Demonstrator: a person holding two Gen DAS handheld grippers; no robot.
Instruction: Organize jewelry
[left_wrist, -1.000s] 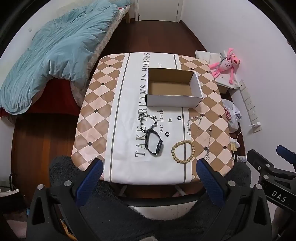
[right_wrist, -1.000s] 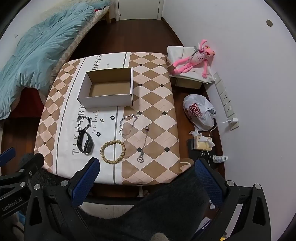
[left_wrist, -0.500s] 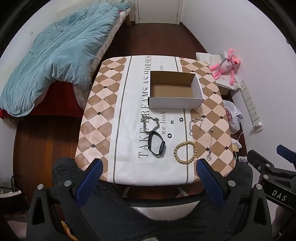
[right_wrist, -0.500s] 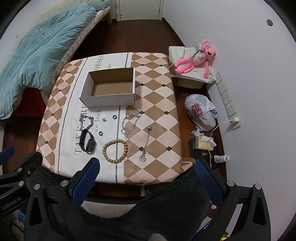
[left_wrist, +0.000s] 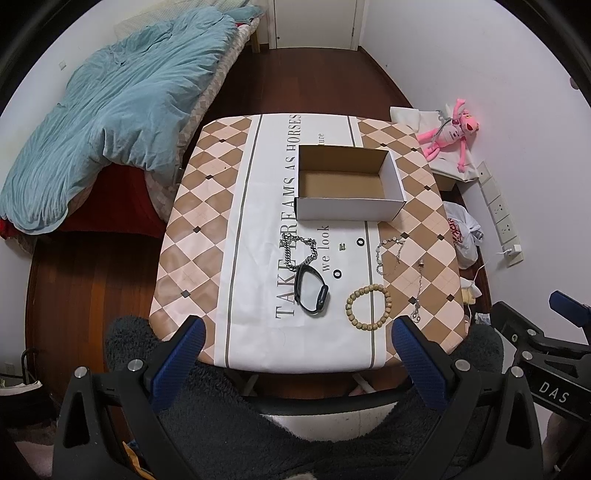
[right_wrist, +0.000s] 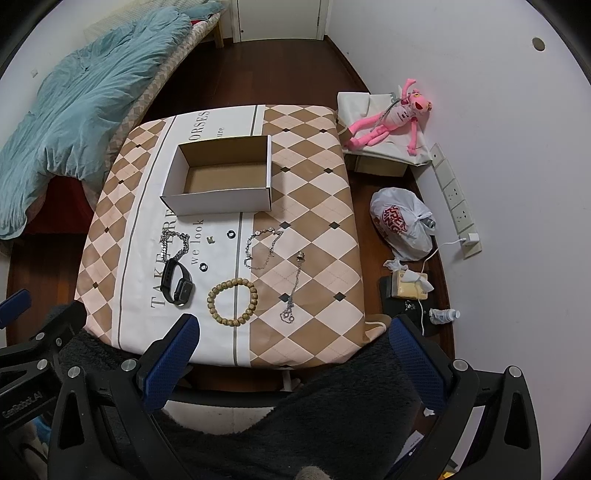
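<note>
White walls (right_wrist: 498, 110), dark wood floor (left_wrist: 92, 266), bed (left_wrist: 110, 92) beside patterned table (left_wrist: 207, 206).

Table (left_wrist: 207, 206), diamond-pattern cloth with white text strip. On it: open cardboard box (left_wrist: 347, 184), empty; in front, chunky chain (left_wrist: 299, 251), black smartwatch (left_wrist: 312, 290) touching it, wooden bead bracelet (left_wrist: 368, 306), two thin silver chains (right_wrist: 262, 247), small rings (left_wrist: 337, 274).

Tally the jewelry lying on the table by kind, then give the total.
Metal chains: 3
Bead bracelet: 1
Black wristband: 1
Small rings: 2
Tiny clasp-like piece: 1
Total: 8
</note>
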